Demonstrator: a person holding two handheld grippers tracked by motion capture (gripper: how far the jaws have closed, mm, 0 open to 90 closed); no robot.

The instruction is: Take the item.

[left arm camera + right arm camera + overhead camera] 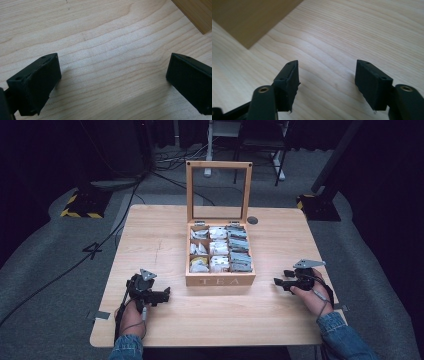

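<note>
1. Left tool (164, 295): jaws spread wide, nothing between them, only bare counter (150, 235) grain under them in the left gripper view (113, 72). It sits near the front-left corner of the counter, held by the left hand (131, 312), jaws pointing right toward the box.
2. In the left gripper view a corner of the wooden box (197, 13) shows at upper right, apart from both jaws. Nothing lies between tool and box.
3. Tea box (220, 280): middle of the counter, lid (218, 191) standing upright at the back edge of the box. "TEA" is on the front wall. Nine compartments in a three-by-three grid, packed with tea bags (219, 248); light sachets in the left and centre columns, grey-blue ones in the right column.
4. Small dark round disc (252, 220) on the counter just right of the lid, near the back edge.
5. Right tool (276, 281): jaws apart, less wide than the left, empty, bare counter between them in the right gripper view (327, 77). It sits near the front-right edge, held by the right hand (314, 297), jaws pointing left toward the box.
6. The right gripper view has the box wall (249, 17) at upper left, clear of the jaws.
7. Box sits between the two tools, touching neither.
</note>
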